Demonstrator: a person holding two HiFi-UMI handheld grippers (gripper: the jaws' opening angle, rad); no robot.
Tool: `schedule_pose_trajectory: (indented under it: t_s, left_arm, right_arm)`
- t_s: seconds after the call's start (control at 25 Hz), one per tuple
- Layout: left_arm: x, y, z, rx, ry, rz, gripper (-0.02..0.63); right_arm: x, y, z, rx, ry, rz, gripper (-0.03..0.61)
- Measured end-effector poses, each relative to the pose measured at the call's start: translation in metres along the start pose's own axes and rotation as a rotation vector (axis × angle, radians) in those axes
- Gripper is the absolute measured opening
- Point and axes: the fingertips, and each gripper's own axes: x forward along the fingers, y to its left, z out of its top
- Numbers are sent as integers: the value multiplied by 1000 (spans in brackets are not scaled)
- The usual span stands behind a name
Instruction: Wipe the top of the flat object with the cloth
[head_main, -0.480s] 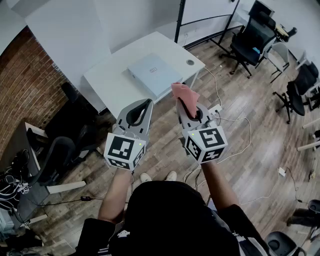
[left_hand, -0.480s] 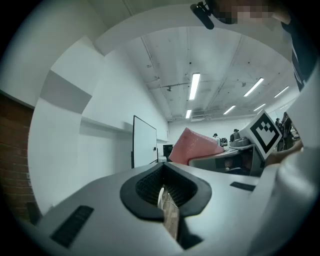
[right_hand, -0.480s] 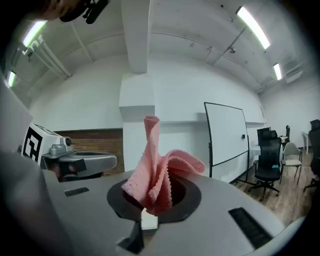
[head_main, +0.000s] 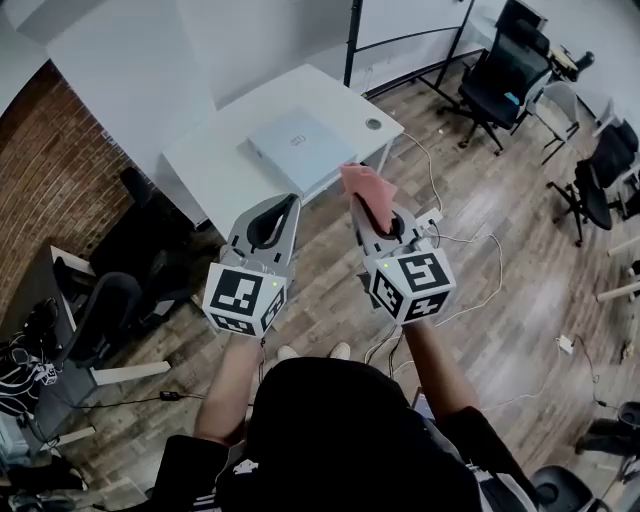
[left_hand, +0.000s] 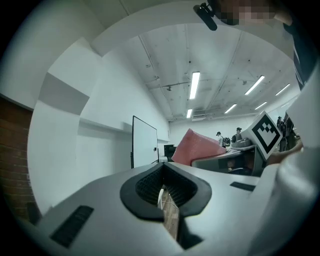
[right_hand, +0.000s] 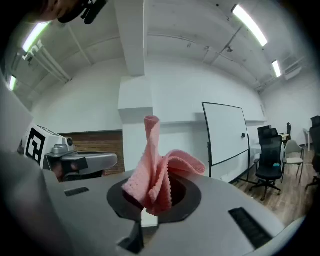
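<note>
A flat pale-blue box lies on a white table ahead of me. My right gripper is shut on a pink cloth, which sticks up folded from its jaws. It hovers over the wooden floor, short of the table's near corner. My left gripper is shut with nothing in it, held level beside the right one near the table's front edge. In the left gripper view the pink cloth shows to the right, and its own jaws meet tightly.
Black office chairs stand at the back right and a dark chair at the left. A power strip with cables lies on the floor near the right gripper. A whiteboard stand is behind the table, beside a brick wall.
Both grippers and the view have shifted slightly toward the table; the left gripper moved a little left. The cloth stays in the right jaws.
</note>
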Motion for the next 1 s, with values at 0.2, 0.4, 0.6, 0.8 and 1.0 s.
schedule_pose_trajectory:
  t_s: [0.2,0.4,0.6,0.8,1.0]
  left_arm:
    - [5,-16,-5,6,13,18,12]
    - [8,-25,-12,5,36,48,11]
    - [16,-24,-21,-12,49,49,11]
    - [33,-2,-26,-81,24,52,11]
    - [70,25,-32,-115,13,44,11]
  right_arm:
    - [-12,-16,-8,15,7,9,46]
    - [-16,-29,-16,27,19,29,46]
    - [-4,-39,-26,40,41,31,46]
    - [20,-49,-32,41,53,40,46]
    - [58,-63,-29,35,59,58,45]
